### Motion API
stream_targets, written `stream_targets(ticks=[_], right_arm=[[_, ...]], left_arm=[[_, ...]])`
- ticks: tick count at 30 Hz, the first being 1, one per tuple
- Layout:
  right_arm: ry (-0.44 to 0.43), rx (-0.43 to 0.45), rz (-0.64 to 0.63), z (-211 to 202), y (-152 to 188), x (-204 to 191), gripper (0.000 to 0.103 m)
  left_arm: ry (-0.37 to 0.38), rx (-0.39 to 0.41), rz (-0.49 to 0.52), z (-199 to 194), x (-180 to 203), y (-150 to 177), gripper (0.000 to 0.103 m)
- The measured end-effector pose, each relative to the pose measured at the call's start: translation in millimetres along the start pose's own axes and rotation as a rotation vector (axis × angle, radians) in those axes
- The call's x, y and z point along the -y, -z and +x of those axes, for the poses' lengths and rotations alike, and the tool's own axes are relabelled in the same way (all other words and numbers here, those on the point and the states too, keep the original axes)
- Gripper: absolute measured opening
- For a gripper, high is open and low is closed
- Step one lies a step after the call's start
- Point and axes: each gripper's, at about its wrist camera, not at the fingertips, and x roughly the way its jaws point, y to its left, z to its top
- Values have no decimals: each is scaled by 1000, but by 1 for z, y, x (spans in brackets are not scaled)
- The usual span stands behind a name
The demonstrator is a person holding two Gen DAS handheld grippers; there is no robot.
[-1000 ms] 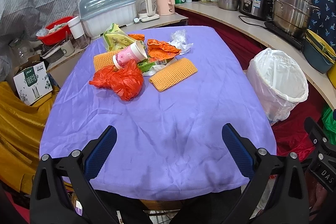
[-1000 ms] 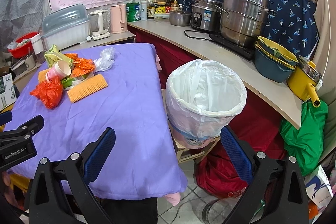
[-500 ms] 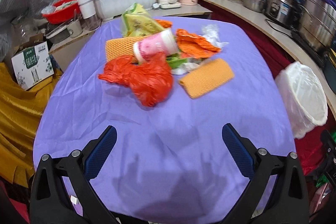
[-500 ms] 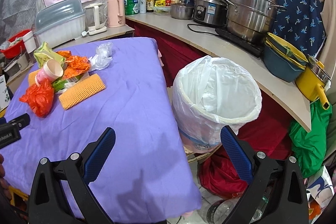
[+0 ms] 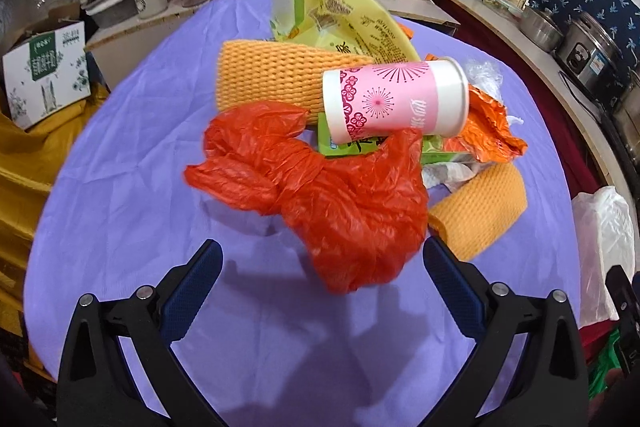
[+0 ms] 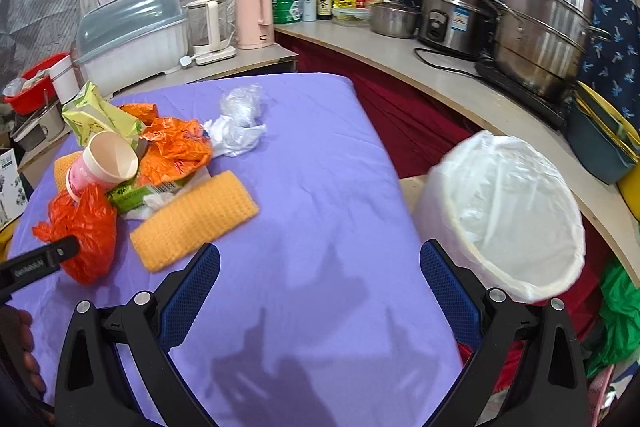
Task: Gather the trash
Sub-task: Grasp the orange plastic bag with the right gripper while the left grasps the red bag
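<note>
A heap of trash lies on the purple tablecloth [image 5: 120,195]. Nearest is a crumpled red plastic bag [image 5: 344,203], with a pink paper cup [image 5: 394,103] lying on its side above it. Two orange foam nets [image 5: 276,79] [image 6: 196,219], a yellow-green wrapper [image 5: 344,19], an orange wrapper [image 6: 176,147] and a clear plastic wad [image 6: 240,115] belong to the heap. My left gripper [image 5: 320,267] is open, its fingertips flanking the red bag's near end. My right gripper [image 6: 320,267] hangs open over bare cloth, beside the white-lined bin [image 6: 508,211].
Behind the table stand a covered dish rack [image 6: 132,35], a kettle [image 6: 208,23] and a pink jug [image 6: 254,17]. Pots and a rice cooker [image 6: 452,15] line the counter on the right. A cardboard box [image 5: 46,71] sits left of the table.
My left gripper has moved forward over the table to the trash heap, now right at the red bag. My right gripper has moved forward and left, over the table's right side.
</note>
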Motion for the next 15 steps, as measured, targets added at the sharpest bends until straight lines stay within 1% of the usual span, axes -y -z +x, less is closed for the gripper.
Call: stream_targets(ticks=[2, 4, 6, 7, 9, 10, 12, 15], right_arm=[[-20, -4, -7, 11, -8, -13, 96], [-40, 1, -17, 19, -14, -24, 96], [-50, 8, -28, 26, -21, -36, 96], [-58, 10, -31, 29, -24, -41, 96], [-77, 16, -35, 33, -30, -50, 96], [-87, 18, -38, 36, -32, -55, 96], [-104, 18, -42, 42, -37, -63, 94], [-131, 15, -40, 52, -45, -74, 88]], left_arm=[[10, -13, -3, 11, 1, -6, 96], [22, -21, -11, 19, 0, -9, 93], [54, -35, -17, 26, -3, -12, 79], [64, -41, -15, 27, -3, -12, 75], [92, -44, -16, 28, -7, -13, 60], [101, -41, -17, 27, -9, -13, 57], [121, -39, -8, 26, -10, -14, 44], [133, -35, 0, 24, -12, -14, 37]])
